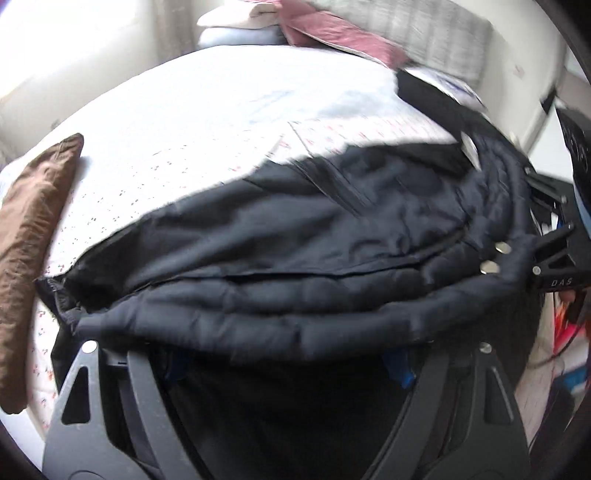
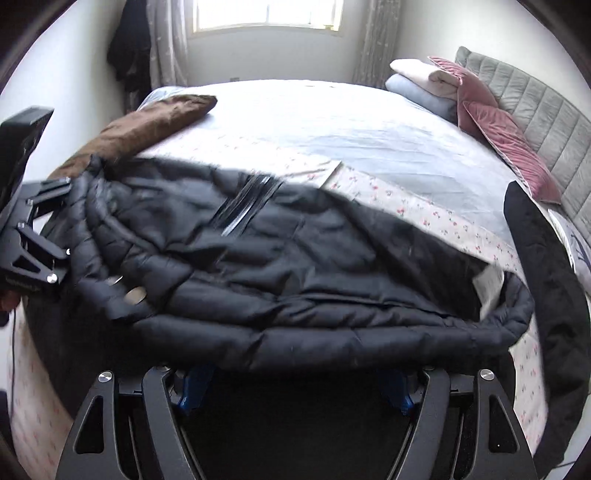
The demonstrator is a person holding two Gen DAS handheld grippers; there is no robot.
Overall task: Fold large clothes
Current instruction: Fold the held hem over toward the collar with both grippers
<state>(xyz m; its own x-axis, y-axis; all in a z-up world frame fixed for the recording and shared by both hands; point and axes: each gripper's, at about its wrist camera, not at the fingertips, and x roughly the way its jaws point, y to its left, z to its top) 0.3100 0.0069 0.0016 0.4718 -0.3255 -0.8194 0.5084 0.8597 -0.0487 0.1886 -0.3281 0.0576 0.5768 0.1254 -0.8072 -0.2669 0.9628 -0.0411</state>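
- Black and quilted, the puffer jacket (image 2: 295, 266) lay spread across the near edge of the bed (image 2: 332, 122), its padded hem bulging right up against both cameras, its smooth lining turned upward with a zipper (image 2: 245, 206) running through it.
- Left gripper (image 1: 288, 365) – its jaws stood wide apart just behind the hem, blue pads partly hidden by the fabric, nothing pinched between them.
- Right gripper (image 2: 295, 387) – spread the same way, hovering at the jacket's near border and clamping nothing.
- Two metal snaps (image 1: 495, 258) showed on the quilted edge near the right gripper.
- Beyond the jacket, a brown garment (image 2: 147, 125) lay along the far left side of the floral sheet.
- Another dark garment (image 2: 546, 295) draped over the right edge.
- Pink cushions (image 2: 506, 140) and folded blankets (image 2: 424, 81) sat against the grey headboard (image 2: 546, 122), under a bright window (image 2: 266, 14).
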